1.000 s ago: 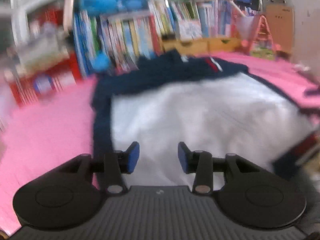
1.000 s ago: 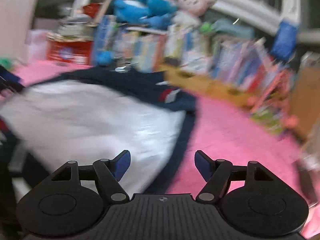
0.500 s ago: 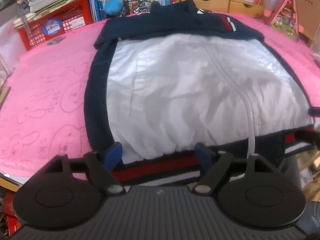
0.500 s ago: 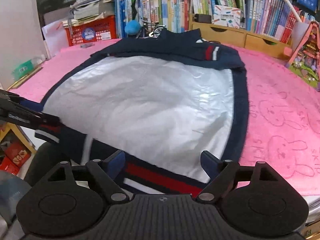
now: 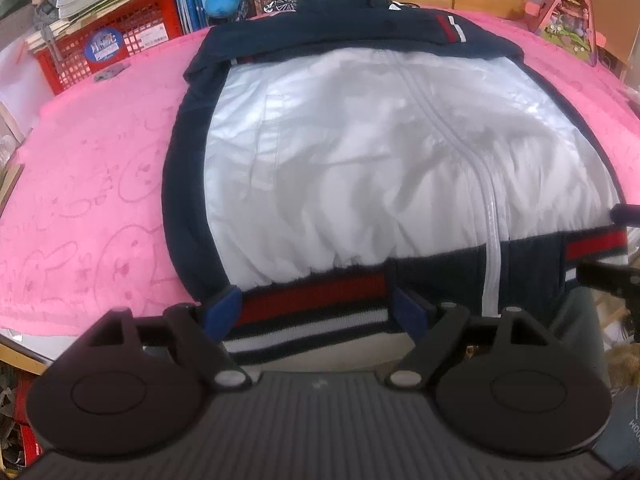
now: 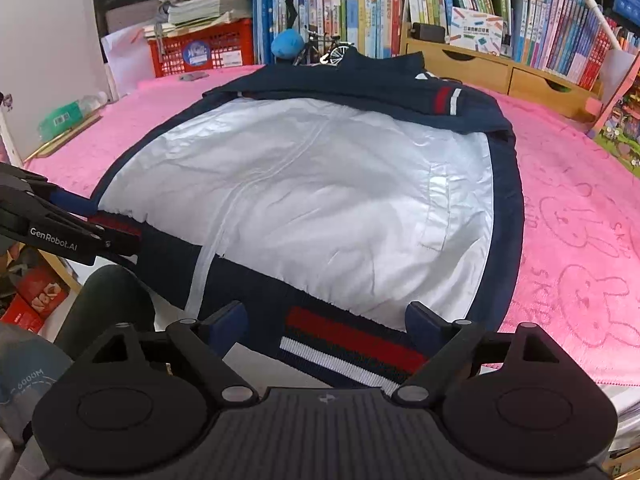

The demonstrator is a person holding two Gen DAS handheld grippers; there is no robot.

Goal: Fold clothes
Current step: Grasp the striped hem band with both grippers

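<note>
Left gripper (image 5: 316, 308) open; right gripper (image 6: 330, 320) jaws opening, both over the jacket's (image 5: 360, 160) striped hem at 6 o'clock on the worktop (image 5: 80, 200).

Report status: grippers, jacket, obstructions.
Left gripper open, right gripper opening, both at the striped hem, nothing gripped. Jacket flat on pink blanket, lining up. Nothing in the way.
</note>
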